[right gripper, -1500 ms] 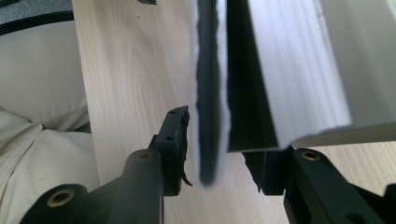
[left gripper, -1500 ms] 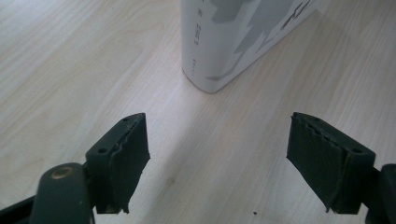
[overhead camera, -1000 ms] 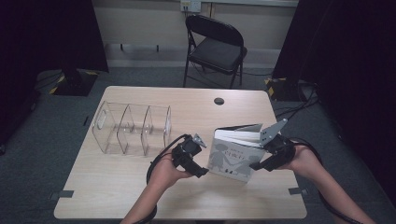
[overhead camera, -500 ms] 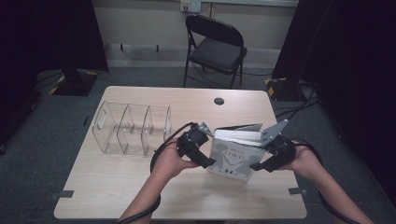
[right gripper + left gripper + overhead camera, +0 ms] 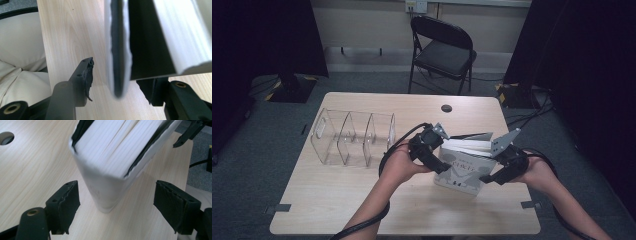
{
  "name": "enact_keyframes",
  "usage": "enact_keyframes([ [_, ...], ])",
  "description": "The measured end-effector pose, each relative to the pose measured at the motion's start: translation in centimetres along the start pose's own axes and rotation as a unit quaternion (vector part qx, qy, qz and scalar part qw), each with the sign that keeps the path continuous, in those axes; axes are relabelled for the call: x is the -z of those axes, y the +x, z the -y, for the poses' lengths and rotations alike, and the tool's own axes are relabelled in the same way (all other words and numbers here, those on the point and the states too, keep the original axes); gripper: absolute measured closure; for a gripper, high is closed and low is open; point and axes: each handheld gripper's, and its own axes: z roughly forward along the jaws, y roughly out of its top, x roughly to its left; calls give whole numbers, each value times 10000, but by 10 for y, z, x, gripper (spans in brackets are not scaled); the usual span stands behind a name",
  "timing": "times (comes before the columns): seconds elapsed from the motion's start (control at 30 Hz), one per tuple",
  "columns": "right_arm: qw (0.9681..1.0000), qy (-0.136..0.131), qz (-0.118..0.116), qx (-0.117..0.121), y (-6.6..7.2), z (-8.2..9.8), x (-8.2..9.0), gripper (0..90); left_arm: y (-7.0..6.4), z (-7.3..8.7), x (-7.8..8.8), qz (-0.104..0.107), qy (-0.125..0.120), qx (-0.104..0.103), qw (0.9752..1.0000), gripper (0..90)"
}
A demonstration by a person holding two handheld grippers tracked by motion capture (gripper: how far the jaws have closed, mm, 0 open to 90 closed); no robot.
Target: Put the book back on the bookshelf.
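Nearest to me, two forearms reach in over the pale wooden counter [image 5: 337, 200], each hand carrying a black tool with a cable trailing off it. The left tool [image 5: 432, 155] sits at the near-left edge of a white book [image 5: 462, 170]; seen from the left gripper view, its jaws stand spread with the book's corner between them and daylight on both sides, touching nothing. The right tool [image 5: 499, 172] is at the book's right side. Its jaws have just been opening, and in the right gripper view the book's loose front cover hangs between them with a gap at the one pad I can see clearly; the other pad sits behind the book block, too close to tell whether it touches.

The book stands tilted on the counter, right of centre, its cover flared open at the top.

Further left stands a clear plastic divider rack [image 5: 354, 137]. Behind the book is a dark round hole [image 5: 446, 108] in the counter. Beyond that, a black folding chair [image 5: 442, 50] on grey carpet, dark curtains [image 5: 262, 35] either side.
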Motion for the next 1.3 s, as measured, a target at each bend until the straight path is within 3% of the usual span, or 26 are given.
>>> enact_keyframes([
  [0.33,10000,30,-56,-58,0,4,-5,454,0,-16,-8,71,41,-96,9999,199],
  [0.57,9999,3,-77,-85,-1,9,-6,434,-1,-26,-13,52,-76,-315,9995,195],
  [0.9,9998,-28,-7,-181,-5,21,-6,416,-3,-34,-22,-24,192,-742,9971,211],
  [1.1,9997,-49,60,-237,-6,23,-4,416,-6,-33,-19,43,180,-749,9970,315],
  [1.3,9996,-73,102,-251,-7,24,-2,409,-14,-34,-14,180,351,-888,9953,410],
])
